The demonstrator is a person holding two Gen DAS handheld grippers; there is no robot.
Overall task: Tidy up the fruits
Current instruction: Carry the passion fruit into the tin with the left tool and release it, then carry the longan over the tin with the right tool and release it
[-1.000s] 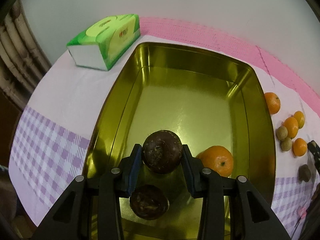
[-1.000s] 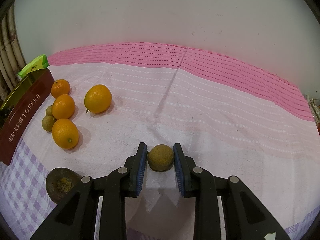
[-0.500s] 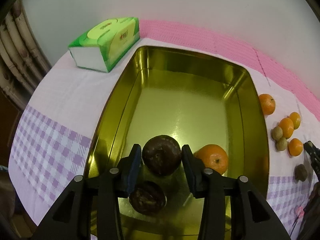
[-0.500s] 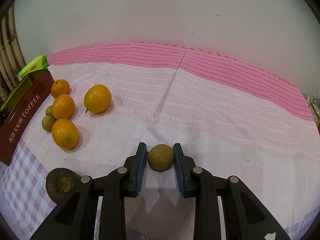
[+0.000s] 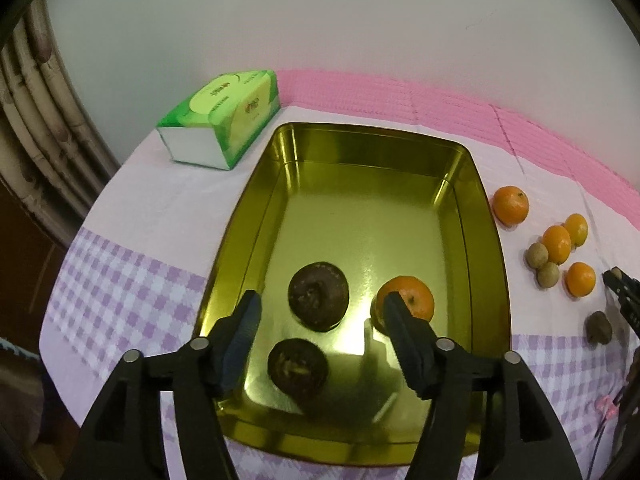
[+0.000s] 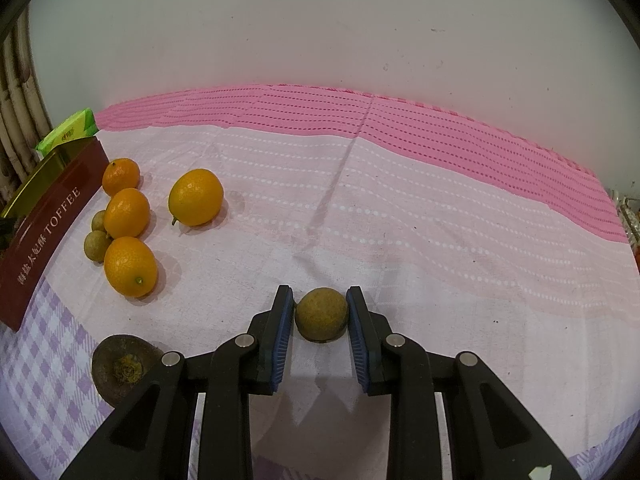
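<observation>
A gold tin point(image 5: 486, 240) lies on the cloth and holds two dark brown fruits point(image 5: 318, 301) point(image 5: 298, 370) and an orange point(image 5: 412, 300). My left gripper point(image 5: 320, 314) is open above the tin, with the nearer dark fruit lying below between its fingers. My right gripper point(image 6: 320, 312) is shut on a small brown-green round fruit point(image 6: 321, 313) resting on the cloth. Several oranges point(image 6: 195, 197) and small brown-green fruits point(image 6: 96, 244) lie beside the tin's red side point(image 6: 48, 236). A dark fruit point(image 6: 120, 366) lies at the lower left.
A green tissue box point(image 5: 222, 118) stands behind the tin's left corner. The cloth is pink at the back against a white wall and purple-checked near the front edge. The right gripper's tip point(image 5: 620, 292) shows at the right edge of the left wrist view.
My left gripper has opened and let go of the dark fruit, which now lies in the tin. It has also risen and drawn back. The right gripper has not moved.
</observation>
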